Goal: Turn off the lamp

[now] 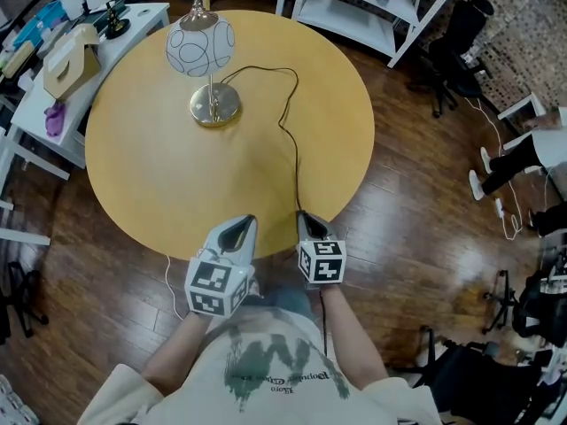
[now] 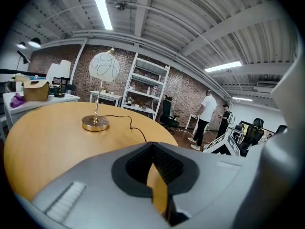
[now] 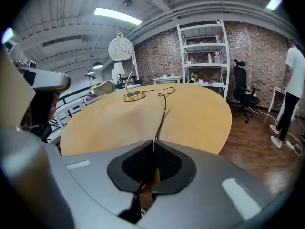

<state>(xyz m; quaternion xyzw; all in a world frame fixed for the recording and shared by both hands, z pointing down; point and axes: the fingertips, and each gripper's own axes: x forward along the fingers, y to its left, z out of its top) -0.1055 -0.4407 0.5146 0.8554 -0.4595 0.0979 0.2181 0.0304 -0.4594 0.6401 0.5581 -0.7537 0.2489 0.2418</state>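
**While the lamp waits across the bench, nothing of the task shows as done**

Though both tools are in view, neither is anywhere near the lamp, so I judge the job to be at its very start.

The round wooden bench (image 1: 133,175) fills the middle of the head view. The lamp (image 1: 209,76) stands upright on its far side, well apart from the person. Its white globe shade (image 1: 201,47) sits on a thin stem over a round brass base (image 1: 214,106). The shade looks bright in both gripper views, but under the ceiling lights I cannot tell for sure whether it is lit. No switch shows on the base, the stem or anywhere else.

A dark cord (image 3: 163,114) loops out from the base, snakes across the wood and leaves the near edge of the bench.

The left tool (image 2: 153,146) hovers at that near edge with its jaws drawn together, only a thin slit between the pads, and nothing in them. The right tool (image 3: 153,143) is just beside it, jaws likewise together. The cord runs straight up to its tips, and I cannot tell whether it is nipped there or simply passes beneath.

What is left, by my reading, is everything: finding the switch, reaching it with one tool, and working it.
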